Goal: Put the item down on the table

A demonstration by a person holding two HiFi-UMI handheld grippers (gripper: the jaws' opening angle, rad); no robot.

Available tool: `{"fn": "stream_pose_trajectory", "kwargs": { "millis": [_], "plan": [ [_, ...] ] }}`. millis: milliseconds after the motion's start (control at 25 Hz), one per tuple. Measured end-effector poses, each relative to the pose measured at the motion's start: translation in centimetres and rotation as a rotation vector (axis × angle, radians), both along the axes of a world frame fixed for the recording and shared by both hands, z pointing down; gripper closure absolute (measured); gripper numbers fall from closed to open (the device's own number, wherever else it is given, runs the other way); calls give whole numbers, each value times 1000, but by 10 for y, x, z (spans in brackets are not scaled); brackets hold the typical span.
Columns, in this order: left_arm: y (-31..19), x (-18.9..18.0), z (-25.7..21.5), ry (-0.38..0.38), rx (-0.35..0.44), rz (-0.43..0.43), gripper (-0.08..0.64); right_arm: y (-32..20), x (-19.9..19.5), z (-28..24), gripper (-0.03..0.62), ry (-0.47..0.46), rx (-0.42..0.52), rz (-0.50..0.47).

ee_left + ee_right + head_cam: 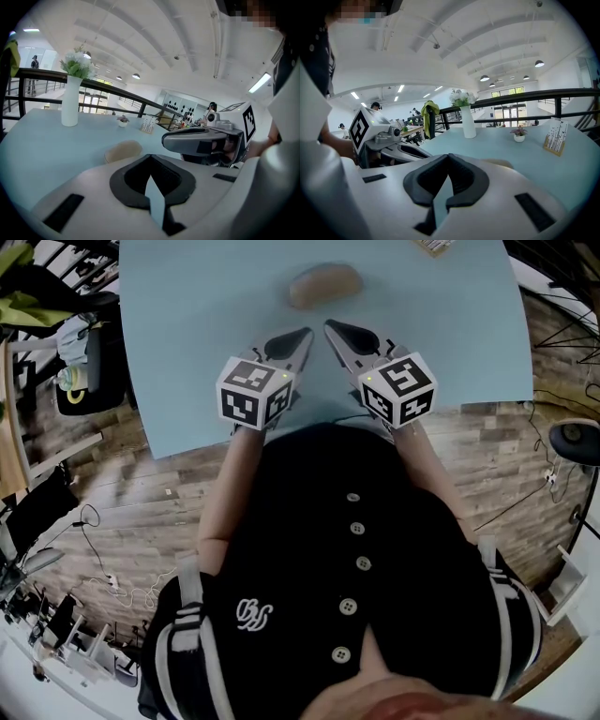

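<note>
Ahead of your grippers, on light-blue table [187, 352]: tan oval item [323, 285] lies flat, free of both tools. Your left gripper [307, 333]: jaws pressed together, nothing between. Your right gripper [329, 325]: same, jaws together, empty. Both tips point toward item, near it, not touching. White vase [70, 107] with flowers stands farther back on table.

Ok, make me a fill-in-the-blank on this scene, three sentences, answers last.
1. The tan item lies on the table, held by ___ gripper.
2. The left gripper and the right gripper both have their jaws ___.
3. The white vase holds ___.
Missing words: neither; shut; flowers.
</note>
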State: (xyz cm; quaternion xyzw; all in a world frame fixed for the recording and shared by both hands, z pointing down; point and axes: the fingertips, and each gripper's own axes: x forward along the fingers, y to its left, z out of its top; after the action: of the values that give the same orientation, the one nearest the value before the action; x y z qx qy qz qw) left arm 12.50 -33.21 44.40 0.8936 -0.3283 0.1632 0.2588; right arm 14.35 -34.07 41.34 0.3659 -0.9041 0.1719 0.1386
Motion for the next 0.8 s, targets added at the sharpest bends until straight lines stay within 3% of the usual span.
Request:
{"fn": "stream_pose_trajectory", "kwargs": {
  "millis": [800],
  "plan": [
    [-3,-2,3,-3,-4,1,551,1,0,8,580,10,-27,-8]
  ]
}}
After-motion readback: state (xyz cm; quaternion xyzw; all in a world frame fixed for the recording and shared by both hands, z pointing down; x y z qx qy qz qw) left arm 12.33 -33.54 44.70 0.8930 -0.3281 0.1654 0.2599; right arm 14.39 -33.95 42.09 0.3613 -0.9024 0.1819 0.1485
